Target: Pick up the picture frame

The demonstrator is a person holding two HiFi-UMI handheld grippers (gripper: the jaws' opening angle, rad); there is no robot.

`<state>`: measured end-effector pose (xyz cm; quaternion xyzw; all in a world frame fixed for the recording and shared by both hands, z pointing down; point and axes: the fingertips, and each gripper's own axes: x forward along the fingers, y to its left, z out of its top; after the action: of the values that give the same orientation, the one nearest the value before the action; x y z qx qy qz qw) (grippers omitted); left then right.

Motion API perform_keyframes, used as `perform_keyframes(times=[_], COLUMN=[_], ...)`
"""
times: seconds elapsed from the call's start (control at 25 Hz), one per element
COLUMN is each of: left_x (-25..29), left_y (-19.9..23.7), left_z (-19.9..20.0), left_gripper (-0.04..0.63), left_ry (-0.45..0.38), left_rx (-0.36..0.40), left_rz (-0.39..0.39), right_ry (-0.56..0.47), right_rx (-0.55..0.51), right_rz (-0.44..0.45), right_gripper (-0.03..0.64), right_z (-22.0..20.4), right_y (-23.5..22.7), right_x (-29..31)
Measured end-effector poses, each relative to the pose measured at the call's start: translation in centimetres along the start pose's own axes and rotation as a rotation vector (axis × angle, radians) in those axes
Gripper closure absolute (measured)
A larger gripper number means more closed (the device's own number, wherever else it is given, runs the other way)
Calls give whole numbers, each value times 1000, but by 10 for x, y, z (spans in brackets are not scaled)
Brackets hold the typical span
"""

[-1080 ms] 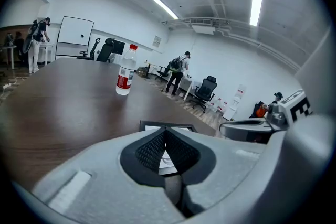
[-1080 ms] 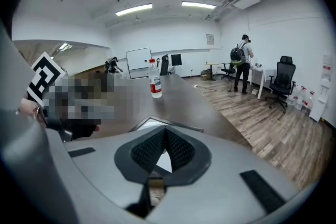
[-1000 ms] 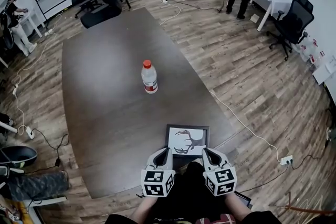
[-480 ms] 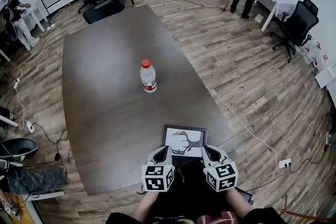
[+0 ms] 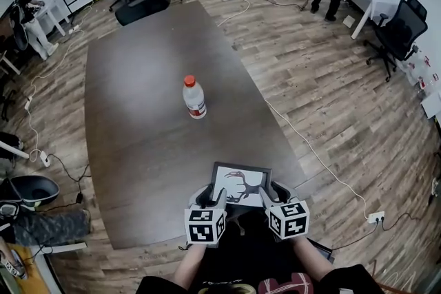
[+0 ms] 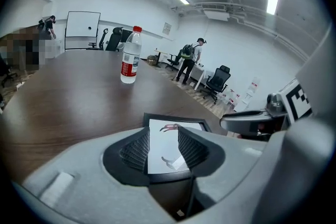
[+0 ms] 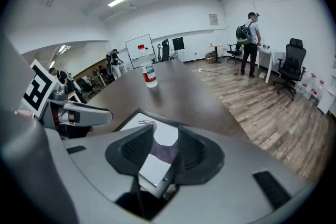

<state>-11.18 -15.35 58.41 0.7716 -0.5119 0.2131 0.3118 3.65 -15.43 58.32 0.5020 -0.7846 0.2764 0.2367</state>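
A flat rectangular frame (image 5: 240, 184), thin black border round a white print, lies at the near edge of the dark, matte wood surface (image 5: 138, 134). The left hand-held gripper (image 5: 211, 196) and right hand-held gripper (image 5: 273, 193) have just been opening. Both stand released, ribbed pads (image 6: 137, 148) astride the frame's near edge, not pressing it. A clear plastic bottle (image 5: 194, 98) stands well beyond.

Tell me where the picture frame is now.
In the head view, the picture frame lies at the near edge of the table, lower centre, nearer the camera than the water bottle.
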Motion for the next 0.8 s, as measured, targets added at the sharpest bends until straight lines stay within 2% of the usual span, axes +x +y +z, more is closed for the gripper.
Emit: perform_keyframes(times=[0.08,0.2,0.32,0.52,0.8], left_x=[5,10,18,26,34], left_y=[5,12,16,26,33], left_z=[-4,-13,-19,-23,-31], left_gripper=[434,435,434,436,436], left_ry=[16,53,94,127,180], left_rx=[-5,-6,-15,-55,-51], left_rz=[20,51,74,158,172], right_ry=[3,30,76,117,147], right_rx=[31,76,82,75,77], right_rz=[3,20,-14,-47,-78], right_gripper=[462,419,411,418,448], right_z=[-2,-9,-16,-22,-25], right_y=[-7,-13,-24,-37,-43], right_x=[4,12,21,31,45])
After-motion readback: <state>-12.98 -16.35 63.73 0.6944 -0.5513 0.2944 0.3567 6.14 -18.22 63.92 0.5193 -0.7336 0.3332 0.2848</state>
